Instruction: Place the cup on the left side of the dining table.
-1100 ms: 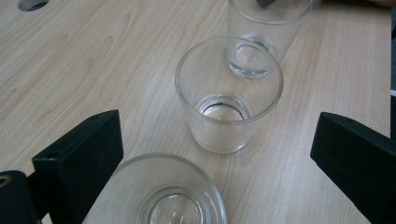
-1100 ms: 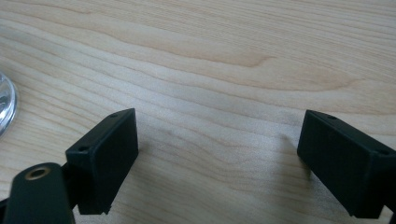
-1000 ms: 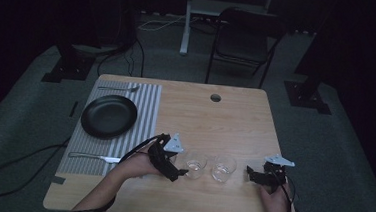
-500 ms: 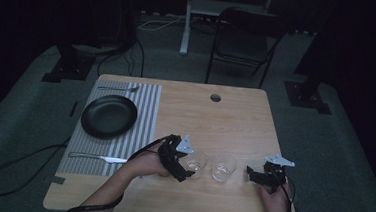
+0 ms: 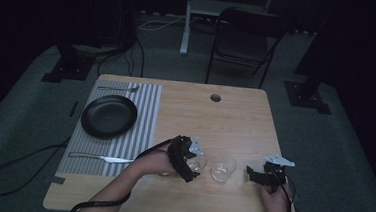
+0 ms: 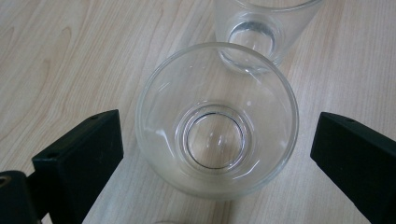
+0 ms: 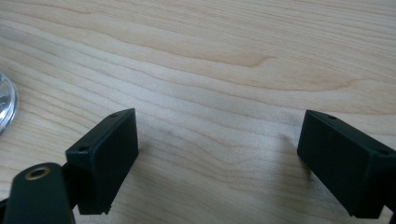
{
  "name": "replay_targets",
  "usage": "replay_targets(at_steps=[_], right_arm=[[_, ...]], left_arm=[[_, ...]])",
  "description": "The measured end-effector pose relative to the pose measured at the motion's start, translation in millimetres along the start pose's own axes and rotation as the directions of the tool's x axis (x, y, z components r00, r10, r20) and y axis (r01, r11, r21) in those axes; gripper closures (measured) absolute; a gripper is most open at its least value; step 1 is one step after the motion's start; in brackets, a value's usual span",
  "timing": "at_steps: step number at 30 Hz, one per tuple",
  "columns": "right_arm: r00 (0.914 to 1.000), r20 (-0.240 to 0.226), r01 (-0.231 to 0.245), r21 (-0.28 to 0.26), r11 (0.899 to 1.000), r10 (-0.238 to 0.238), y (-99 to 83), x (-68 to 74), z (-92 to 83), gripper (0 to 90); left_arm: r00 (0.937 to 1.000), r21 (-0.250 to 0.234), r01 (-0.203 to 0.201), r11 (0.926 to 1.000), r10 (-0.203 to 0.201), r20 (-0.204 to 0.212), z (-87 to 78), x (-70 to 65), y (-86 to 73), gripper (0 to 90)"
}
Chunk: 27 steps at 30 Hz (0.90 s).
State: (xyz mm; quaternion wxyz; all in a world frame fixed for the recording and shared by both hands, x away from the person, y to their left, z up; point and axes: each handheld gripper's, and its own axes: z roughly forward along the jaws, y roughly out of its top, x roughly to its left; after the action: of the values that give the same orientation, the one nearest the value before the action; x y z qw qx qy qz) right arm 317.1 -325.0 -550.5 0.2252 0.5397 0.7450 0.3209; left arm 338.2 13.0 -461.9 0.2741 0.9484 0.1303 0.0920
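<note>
Left hand-held gripper (image 6: 215, 140) spread wide, glass (image 6: 217, 121) between its jaws, untouched.

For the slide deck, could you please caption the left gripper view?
Open left gripper straddling an empty glass tumbler on the wooden table, a second tumbler just beyond.

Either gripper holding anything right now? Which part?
Nothing held. Left gripper is open, fingers straddling the near glass without touching. Right gripper open over bare table.
</note>
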Motion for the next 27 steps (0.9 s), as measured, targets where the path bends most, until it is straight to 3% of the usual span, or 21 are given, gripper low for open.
replay_targets(at_steps=[10, 12, 14, 17, 18, 27], right_arm=[[1.0000, 0.000, 0.000, 0.000, 1.000, 0.000, 0.0, 0.0, 0.0, 11.9], [1.0000, 0.000, 0.000, 0.000, 1.000, 0.000, 0.0, 0.0, 0.0, 11.9], [1.0000, 0.000, -0.001, 0.000, 1.000, 0.001, 0.0, 0.0, 0.0, 11.9], [1.0000, 0.000, 0.000, 0.000, 1.000, 0.000, 0.0, 0.0, 0.0, 11.9], [1.0000, 0.000, -0.001, 0.000, 1.000, 0.001, 0.0, 0.1, 0.0, 11.9], [1.0000, 0.000, 0.000, 0.000, 1.000, 0.000, 0.0, 0.0, 0.0, 11.9]], left_arm=[[0.9998, 0.051, -0.007, 0.9986, 0.006, 0.017, 8.3, -1.4, 5.6, 2.8], [1.0000, 0.061, -0.007, 0.9981, 0.007, 0.004, 10.2, -2.1, 6.5, 2.8], [1.0000, 0.061, -0.005, 0.9981, 0.005, 0.006, 10.3, -2.4, 7.0, 8.8], [0.9999, 0.076, 0.010, 0.9971, -0.009, -0.006, 10.8, -1.9, 8.4, 10.1], [0.9996, 0.086, 0.021, 0.9961, -0.019, -0.022, 11.3, -1.3, 8.9, 15.5], [0.9968, 0.100, 0.080, 0.9918, -0.080, -0.001, 11.4, 2.2, 9.0, 18.5]])
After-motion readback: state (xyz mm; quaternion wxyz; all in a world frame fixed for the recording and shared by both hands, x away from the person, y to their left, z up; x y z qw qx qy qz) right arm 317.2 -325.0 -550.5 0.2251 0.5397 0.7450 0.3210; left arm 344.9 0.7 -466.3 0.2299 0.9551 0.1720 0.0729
